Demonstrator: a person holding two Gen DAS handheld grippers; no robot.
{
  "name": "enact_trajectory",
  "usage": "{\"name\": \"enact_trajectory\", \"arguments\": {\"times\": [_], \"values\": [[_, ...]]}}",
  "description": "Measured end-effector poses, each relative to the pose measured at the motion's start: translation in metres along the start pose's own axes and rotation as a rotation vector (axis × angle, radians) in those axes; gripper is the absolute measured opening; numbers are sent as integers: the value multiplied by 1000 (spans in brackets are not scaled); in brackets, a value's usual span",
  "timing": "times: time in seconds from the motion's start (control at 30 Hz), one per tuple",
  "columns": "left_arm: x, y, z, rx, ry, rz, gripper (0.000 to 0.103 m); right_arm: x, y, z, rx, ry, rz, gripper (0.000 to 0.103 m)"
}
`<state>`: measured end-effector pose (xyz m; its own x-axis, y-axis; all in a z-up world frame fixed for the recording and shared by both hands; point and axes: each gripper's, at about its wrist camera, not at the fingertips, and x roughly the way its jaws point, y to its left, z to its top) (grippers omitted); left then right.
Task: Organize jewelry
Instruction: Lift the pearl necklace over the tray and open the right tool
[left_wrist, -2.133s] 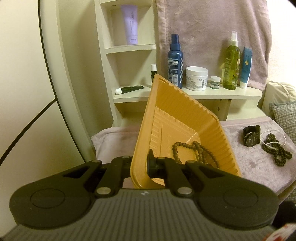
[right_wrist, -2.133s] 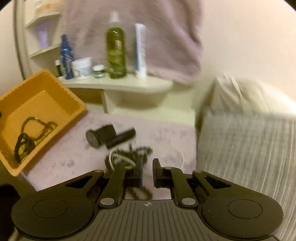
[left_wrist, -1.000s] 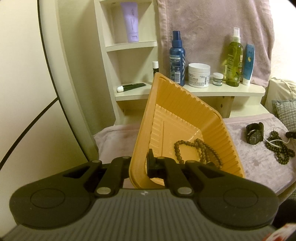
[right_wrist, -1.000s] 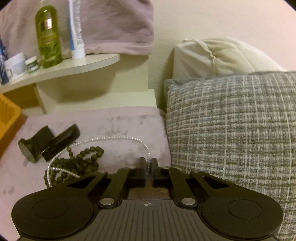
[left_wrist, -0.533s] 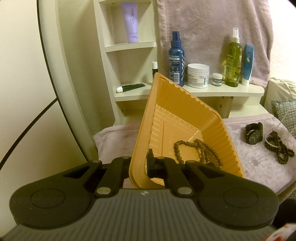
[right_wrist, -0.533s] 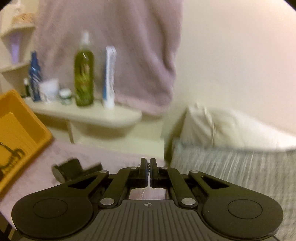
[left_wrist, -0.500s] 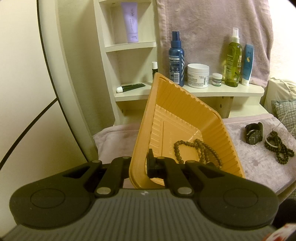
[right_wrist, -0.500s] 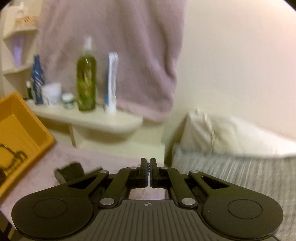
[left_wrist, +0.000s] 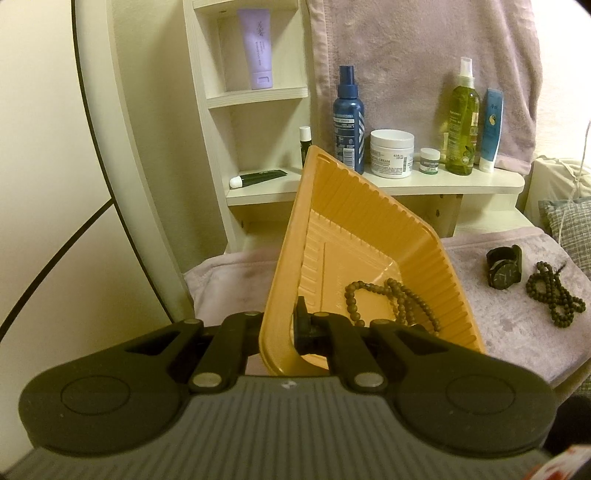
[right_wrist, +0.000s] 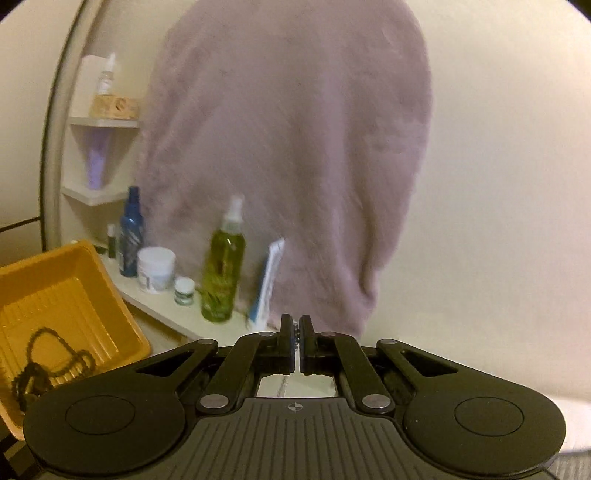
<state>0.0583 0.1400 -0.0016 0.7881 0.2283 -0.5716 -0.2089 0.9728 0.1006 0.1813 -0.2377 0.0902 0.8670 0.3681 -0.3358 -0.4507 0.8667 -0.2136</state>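
Here: left gripper (left_wrist: 282, 325) clamped on the near wall of the tilted orange tray (left_wrist: 373, 218), brown bead bracelet (left_wrist: 391, 301) lying inside. Right gripper (right_wrist: 296, 338) pinched shut on a thin pearl strand (right_wrist: 296, 334), raised before the hanging towel (right_wrist: 288, 147). Black watch (left_wrist: 505, 266) and dark bead strand (left_wrist: 554, 293) on the pink cloth (left_wrist: 509, 317).

Legible text is found only on the white jar (left_wrist: 391, 154) at the middle of the shelf (left_wrist: 480, 183), where "CREAM" is printed. Labels on the neighbouring bottles and tubes are too small to be read.
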Motion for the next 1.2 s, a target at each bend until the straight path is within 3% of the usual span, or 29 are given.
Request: {"name": "enact_trajectory", "arguments": {"times": [0.3, 0.5, 0.7, 0.93, 1.2], "values": [[0, 1, 0, -5, -4, -5, 5, -7, 16, 32, -63, -55, 59, 2], [0, 2, -1, -9, -3, -8, 5, -5, 42, 56, -138, -75, 200, 2], [-1, 2, -1, -11, -4, -9, 5, 2, 92, 72, -316, -87, 439, 2], [-2, 2, -2, -15, -5, -11, 5, 16, 150, 78, -555, -97, 633, 2], [-2, 1, -2, -19, -7, -11, 6, 47, 217, 57, -886, -98, 637, 2]]}}
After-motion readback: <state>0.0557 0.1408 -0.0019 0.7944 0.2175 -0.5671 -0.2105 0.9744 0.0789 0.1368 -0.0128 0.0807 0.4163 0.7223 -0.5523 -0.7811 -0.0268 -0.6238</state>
